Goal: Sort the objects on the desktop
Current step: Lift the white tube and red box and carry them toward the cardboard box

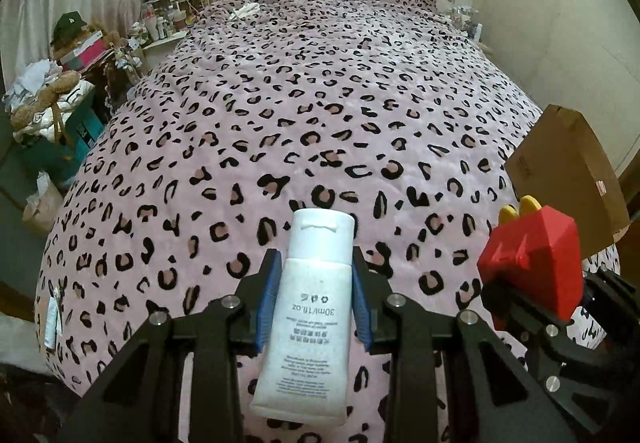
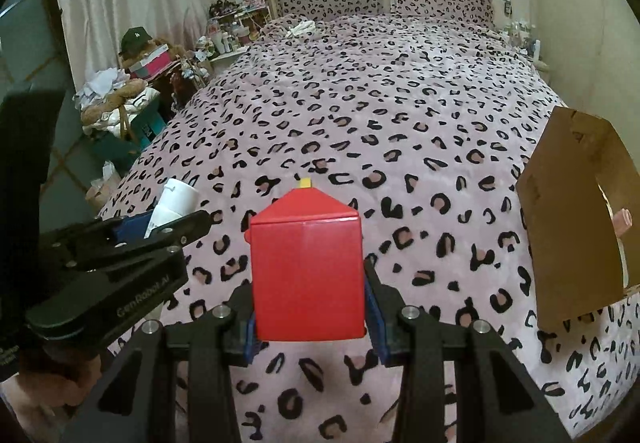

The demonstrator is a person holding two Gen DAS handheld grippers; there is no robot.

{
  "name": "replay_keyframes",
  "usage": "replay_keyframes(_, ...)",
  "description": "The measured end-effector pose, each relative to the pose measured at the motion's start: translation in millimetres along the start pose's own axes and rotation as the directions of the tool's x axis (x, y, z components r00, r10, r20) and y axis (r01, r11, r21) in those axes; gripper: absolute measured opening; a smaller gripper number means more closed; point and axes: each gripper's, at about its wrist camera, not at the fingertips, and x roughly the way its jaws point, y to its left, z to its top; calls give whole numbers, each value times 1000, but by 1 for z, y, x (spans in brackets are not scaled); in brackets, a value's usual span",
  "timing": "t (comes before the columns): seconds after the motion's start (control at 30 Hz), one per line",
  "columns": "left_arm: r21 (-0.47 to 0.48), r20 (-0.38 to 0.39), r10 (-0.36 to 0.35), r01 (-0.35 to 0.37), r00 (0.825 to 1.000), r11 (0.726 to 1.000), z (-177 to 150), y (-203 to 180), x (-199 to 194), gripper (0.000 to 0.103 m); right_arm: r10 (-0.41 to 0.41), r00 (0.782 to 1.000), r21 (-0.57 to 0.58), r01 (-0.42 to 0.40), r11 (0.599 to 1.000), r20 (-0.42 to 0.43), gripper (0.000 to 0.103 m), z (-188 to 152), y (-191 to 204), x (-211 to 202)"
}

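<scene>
The left gripper (image 1: pixel 314 279) clamps a white squeeze tube (image 1: pixel 308 315), cap forward, above the leopard-print bedspread (image 1: pixel 320 103); its label reads "30ml/1fl.oz". The right gripper (image 2: pixel 308 307) pinches a red house-shaped box (image 2: pixel 306 267) with yellow trim on top. A brown cardboard box (image 2: pixel 576 211) stands open at the right.
</scene>
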Motion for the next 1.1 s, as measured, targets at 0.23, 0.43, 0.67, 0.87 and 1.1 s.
replay_keyframes(0.23, 14, -9, -12, 13, 1000, 1000, -5, -10, -2, 34, -18, 1000, 17, 18, 1000, -6, 42, -7, -8, -5)
replay_keyframes(0.43, 28, -18, -30, 30, 999, 999, -6, -24, 1, 34, -29, 999, 28, 30, 999, -16, 42, -12, -20, -8)
replay_keyframes(0.67, 67, -19, -47, 48, 999, 997, -4, -45, 2, 34, -47, 999, 52, 48, 998, -8, 42, -16, -39, -15)
replay_keyframes(0.87, 95, -27, -66, 69, 997, 993, -2, -66, 6, 34, -65, 998, 82, 65, 995, -3, 42, -20, -59, -21)
replay_keyframes(1.1, 129, -39, -95, 100, 995, 987, 0, -92, 8, 34, -84, 996, 108, 85, 990, -12, 42, -25, -82, -26)
